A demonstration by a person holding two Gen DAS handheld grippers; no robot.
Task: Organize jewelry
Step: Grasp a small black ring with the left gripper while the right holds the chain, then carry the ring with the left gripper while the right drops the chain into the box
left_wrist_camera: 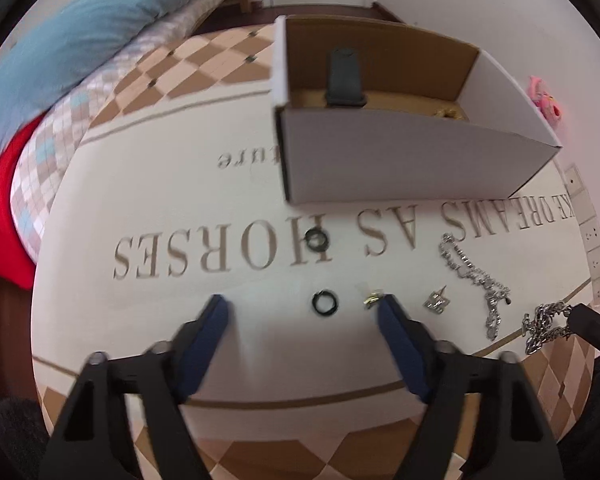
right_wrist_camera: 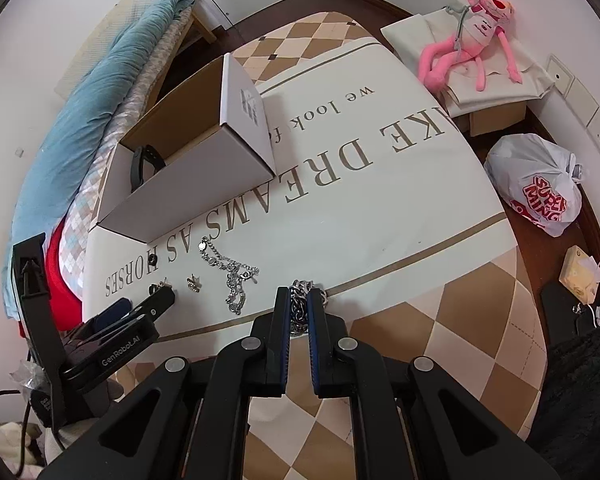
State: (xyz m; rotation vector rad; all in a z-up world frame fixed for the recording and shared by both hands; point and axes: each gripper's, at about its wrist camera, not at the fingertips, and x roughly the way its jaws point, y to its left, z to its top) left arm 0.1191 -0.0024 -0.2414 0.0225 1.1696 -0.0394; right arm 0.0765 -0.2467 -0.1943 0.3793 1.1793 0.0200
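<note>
We look down on a cream rug (left_wrist_camera: 148, 184) printed with large tan lettering and edged in a brown-and-cream diamond check; it carries everything in the scene. At its far side stands an open white cardboard box (left_wrist_camera: 400, 160) with a brown interior, and a dark strap (left_wrist_camera: 343, 78) leans upright against its inner wall. A blue quilt (right_wrist_camera: 100, 92) lies heaped along the left edge of the rug, and a pink plush toy (right_wrist_camera: 474, 38) sits on a cloth-covered carton at the far right.

Our left tongs (left_wrist_camera: 302, 308) reach forward low over the rug, blue-padded fingers spread wide and released, gripping nothing. A small black ring (left_wrist_camera: 325, 302) lies between the fingertips, touching neither. A tiny gold-coloured piece (left_wrist_camera: 371, 298) lies right at the right fingertip. A second black ring (left_wrist_camera: 317, 239) rests farther on, atop the lettering, short of the box.

Our right tongs (right_wrist_camera: 299, 294) point down at the tan border stripe, fingers drawn close and clenched on a heavy silver chain (right_wrist_camera: 298, 306) bunched between the pads. A thinner silver bracelet (right_wrist_camera: 230, 276) lies strung out just left of them, and a small silver earring (right_wrist_camera: 193, 282) lies left of that, all loose on the rug outside the box.
</note>
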